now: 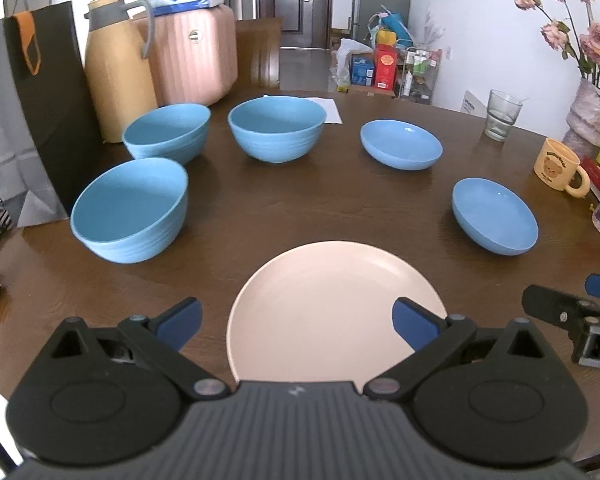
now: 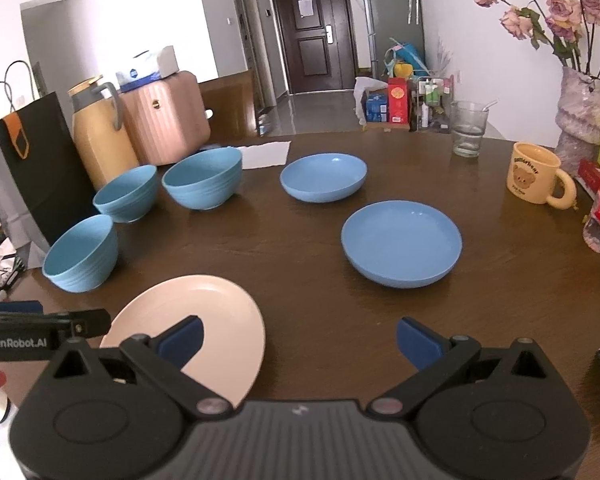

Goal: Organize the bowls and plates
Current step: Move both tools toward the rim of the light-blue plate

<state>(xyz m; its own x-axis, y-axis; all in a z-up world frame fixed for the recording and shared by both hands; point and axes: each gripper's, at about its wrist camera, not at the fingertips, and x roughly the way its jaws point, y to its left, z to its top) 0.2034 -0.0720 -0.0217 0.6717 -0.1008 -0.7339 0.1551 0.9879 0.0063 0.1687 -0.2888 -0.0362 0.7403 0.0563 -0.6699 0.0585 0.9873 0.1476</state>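
Both grippers, left (image 1: 296, 322) and right (image 2: 298, 340), gape empty. The left should slide one finger under the pink plate's (image 1: 332, 300) rim, then pinch.

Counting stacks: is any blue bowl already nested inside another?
No, the three blue bowls each stand apart on the table.

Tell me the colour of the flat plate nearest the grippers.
Pale pink plate, clearest in the left wrist view.
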